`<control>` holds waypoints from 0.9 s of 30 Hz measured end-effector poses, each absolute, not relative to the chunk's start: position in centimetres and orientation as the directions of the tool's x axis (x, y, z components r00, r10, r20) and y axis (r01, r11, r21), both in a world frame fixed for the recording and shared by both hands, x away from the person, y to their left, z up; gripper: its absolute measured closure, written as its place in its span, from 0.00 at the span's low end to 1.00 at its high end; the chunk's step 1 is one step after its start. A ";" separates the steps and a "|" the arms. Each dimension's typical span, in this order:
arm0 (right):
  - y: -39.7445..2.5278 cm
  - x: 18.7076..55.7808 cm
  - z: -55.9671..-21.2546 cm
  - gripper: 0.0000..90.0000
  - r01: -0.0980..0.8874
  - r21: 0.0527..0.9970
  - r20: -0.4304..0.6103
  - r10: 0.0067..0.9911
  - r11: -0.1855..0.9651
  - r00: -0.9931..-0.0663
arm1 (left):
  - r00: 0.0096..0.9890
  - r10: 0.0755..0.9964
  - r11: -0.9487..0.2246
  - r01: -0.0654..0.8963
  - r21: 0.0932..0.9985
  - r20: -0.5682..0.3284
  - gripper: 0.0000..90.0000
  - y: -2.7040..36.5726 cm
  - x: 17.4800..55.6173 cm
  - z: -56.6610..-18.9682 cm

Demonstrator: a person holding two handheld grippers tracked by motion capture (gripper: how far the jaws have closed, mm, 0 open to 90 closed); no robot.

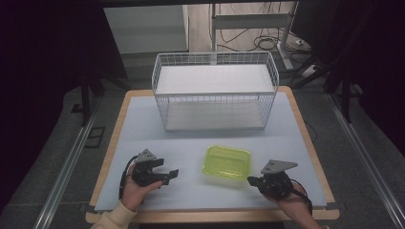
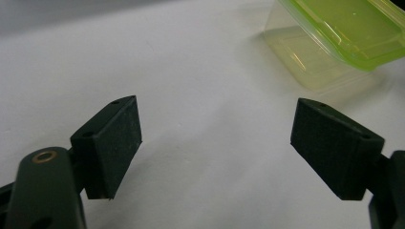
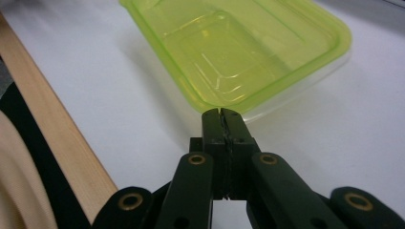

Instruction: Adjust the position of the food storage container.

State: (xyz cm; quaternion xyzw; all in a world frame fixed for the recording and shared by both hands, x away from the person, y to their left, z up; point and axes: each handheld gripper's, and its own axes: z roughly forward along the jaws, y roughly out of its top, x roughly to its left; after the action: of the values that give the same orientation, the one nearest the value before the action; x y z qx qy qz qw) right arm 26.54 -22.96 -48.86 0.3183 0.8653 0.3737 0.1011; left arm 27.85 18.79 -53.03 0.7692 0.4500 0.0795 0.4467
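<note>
Black jaws of your right gripper [image 3: 223, 114] were pressed together at the near rim of the green lidded container [image 1: 227, 162], lower centre of the high view; whether they pinched the lid edge, you couldn't tell. Your left gripper [image 1: 168, 174] sat lower left with jaws wide apart, holding nothing. I'd judge the work barely begun: the wire basket [image 1: 215, 88], upper centre, held nothing. The right gripper view showed that rim contact; the high view didn't.
</note>
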 end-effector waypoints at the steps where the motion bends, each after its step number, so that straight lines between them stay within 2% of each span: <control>1: -23.1 26.6 -48.9 1.00 0.479 0.711 0.067 0.629 0.515 -0.775 | 0.582 0.763 -0.196 0.621 0.759 -0.280 0.19 18.8 27.8 -53.0; 27: -23.2 28.5 -49.0 1.00 0.492 0.721 0.067 0.657 0.488 -0.751 | 0.580 0.766 -0.202 0.627 0.753 -0.278 0.19 18.8 27.9 -53.2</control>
State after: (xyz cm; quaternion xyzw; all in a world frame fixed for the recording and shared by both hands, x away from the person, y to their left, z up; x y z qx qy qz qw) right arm 28.48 -23.17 -49.00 0.3357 0.8556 0.3785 0.1096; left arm 27.95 18.79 -53.15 0.7711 0.4516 0.0787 0.4420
